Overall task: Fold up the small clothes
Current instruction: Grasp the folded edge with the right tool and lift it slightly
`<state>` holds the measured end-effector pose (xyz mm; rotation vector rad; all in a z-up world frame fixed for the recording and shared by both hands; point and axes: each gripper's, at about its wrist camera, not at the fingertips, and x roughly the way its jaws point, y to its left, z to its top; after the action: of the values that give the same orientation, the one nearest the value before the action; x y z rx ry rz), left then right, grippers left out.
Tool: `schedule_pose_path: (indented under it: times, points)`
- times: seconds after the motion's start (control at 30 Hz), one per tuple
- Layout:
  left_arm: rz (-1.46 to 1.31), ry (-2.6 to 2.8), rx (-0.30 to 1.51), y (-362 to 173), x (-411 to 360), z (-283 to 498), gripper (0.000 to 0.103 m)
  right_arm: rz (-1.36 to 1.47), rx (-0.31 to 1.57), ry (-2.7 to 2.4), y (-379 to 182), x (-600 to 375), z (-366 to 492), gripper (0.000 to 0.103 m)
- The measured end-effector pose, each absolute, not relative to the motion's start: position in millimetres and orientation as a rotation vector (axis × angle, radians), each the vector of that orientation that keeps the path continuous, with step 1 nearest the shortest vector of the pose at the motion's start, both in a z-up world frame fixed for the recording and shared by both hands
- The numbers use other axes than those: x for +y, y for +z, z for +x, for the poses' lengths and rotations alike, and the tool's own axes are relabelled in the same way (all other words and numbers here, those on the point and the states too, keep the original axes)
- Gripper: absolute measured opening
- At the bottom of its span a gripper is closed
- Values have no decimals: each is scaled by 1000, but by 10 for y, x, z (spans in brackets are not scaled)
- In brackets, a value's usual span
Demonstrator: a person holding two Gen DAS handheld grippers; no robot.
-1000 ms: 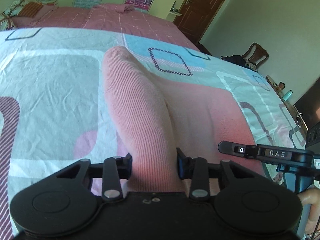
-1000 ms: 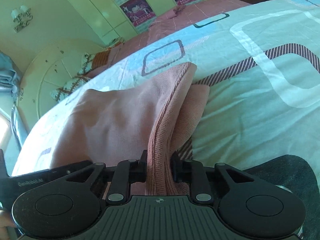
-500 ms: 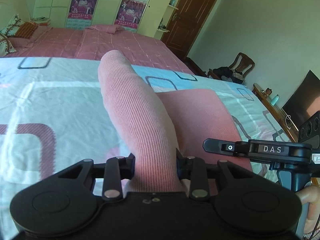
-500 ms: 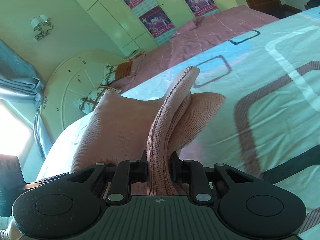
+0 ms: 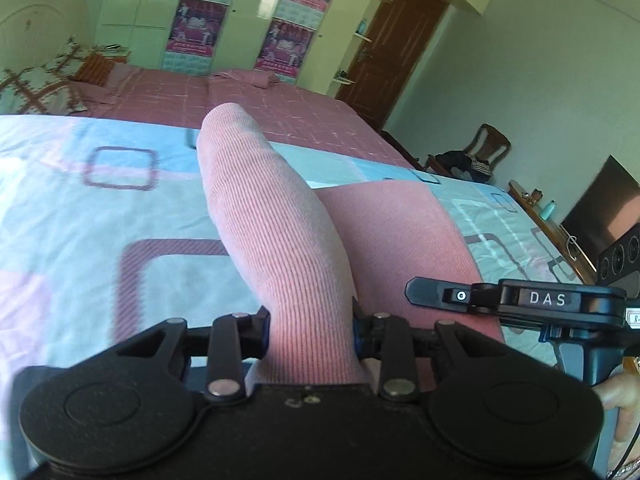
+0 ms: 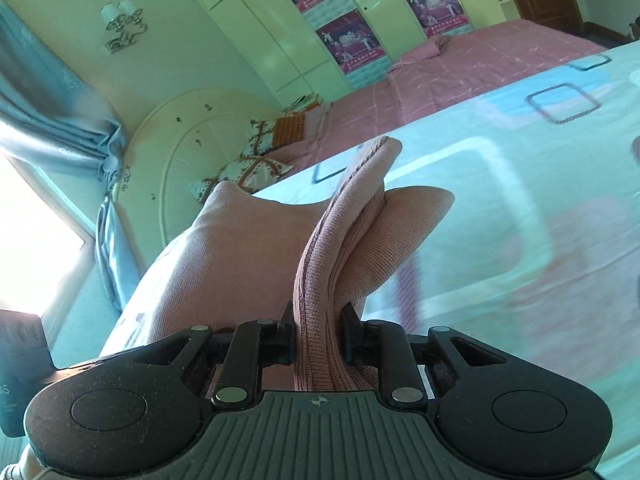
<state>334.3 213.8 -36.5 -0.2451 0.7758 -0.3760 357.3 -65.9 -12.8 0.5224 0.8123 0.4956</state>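
Both jaws clamp the pink garment (image 5: 280,240), its ridge pointing away, bedward.

The pink garment (image 5: 280,240) is a finely ribbed knit, matt and soft, with a stitched hem edge (image 6: 316,280). The bedsheet (image 5: 100,216) is thin printed cloth, lightly creased. The left gripper (image 5: 310,328) is matt black plastic with dull metal rivets. The wardrobe doors (image 6: 280,40) look glossy; the door (image 5: 392,52) is dark wood.
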Motion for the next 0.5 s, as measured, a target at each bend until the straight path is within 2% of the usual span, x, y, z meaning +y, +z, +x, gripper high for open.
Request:
schedule_pose_path:
  times: [0.27, 0.5]
  points:
    - [-237, -279, 772, -369, 3188, 3320, 31, 534, 839, 569, -272, 527, 3706, 20]
    - [-280, -211, 766, -660, 3677, 3570, 31, 492, 866, 587, -531, 1101, 3999, 20]
